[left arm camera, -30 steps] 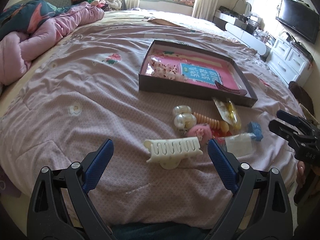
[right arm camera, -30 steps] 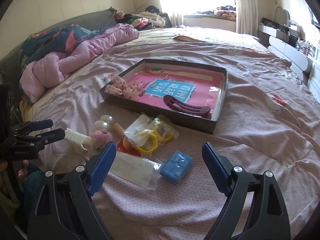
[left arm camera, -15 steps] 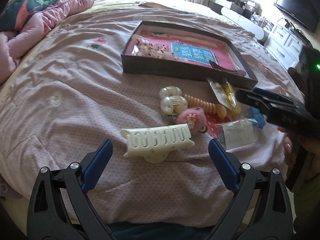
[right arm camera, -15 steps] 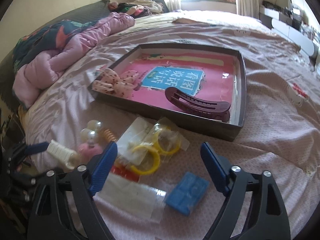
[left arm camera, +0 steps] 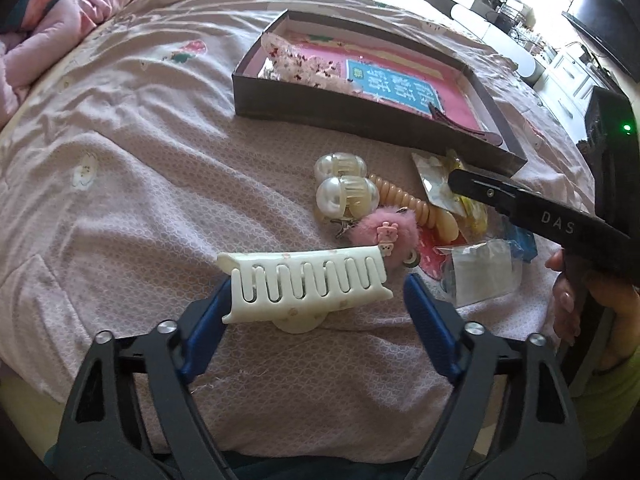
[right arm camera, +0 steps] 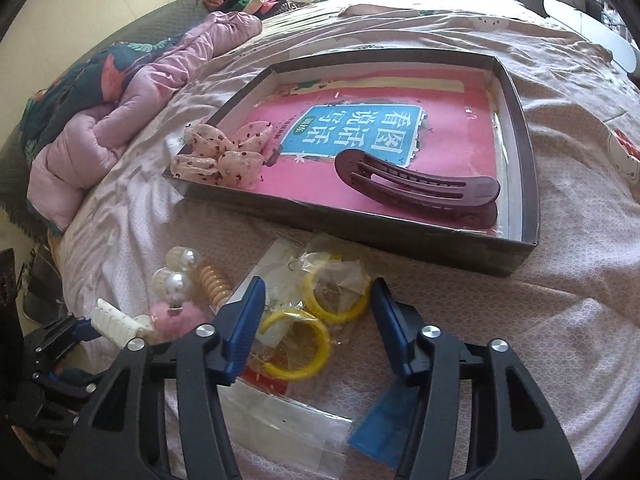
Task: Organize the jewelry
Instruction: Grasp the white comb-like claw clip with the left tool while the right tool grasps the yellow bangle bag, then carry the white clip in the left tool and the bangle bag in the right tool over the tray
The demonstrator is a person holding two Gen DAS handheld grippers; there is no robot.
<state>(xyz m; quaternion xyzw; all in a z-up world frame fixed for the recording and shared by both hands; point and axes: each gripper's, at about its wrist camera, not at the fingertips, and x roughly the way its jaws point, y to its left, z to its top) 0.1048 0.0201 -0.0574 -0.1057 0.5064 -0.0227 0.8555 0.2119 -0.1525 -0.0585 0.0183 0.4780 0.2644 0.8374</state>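
Note:
A white claw hair clip (left arm camera: 306,286) lies on the bedspread between the open jaws of my left gripper (left arm camera: 316,304); it also shows in the right wrist view (right arm camera: 118,322). My right gripper (right arm camera: 318,312) is open and straddles a clear bag of yellow hoop earrings (right arm camera: 316,316). Beside them lie pearl clips (left arm camera: 346,192), a beige spiral hair tie (left arm camera: 416,210) and a pink pompom clip (left arm camera: 384,234). The dark box (right arm camera: 516,128) holds a maroon hair clip (right arm camera: 420,186) and a floral bow (right arm camera: 222,154).
A blue case (right arm camera: 386,414) and a clear plastic bag (right arm camera: 280,420) lie under my right gripper. A pink quilt (right arm camera: 120,120) is bunched at the bed's left. White furniture (left arm camera: 500,40) and a TV (left arm camera: 608,40) stand to the right.
Both grippers have moved forward and down and narrowed. The left now brackets the white clip; the right now brackets the bag of yellow hoops.

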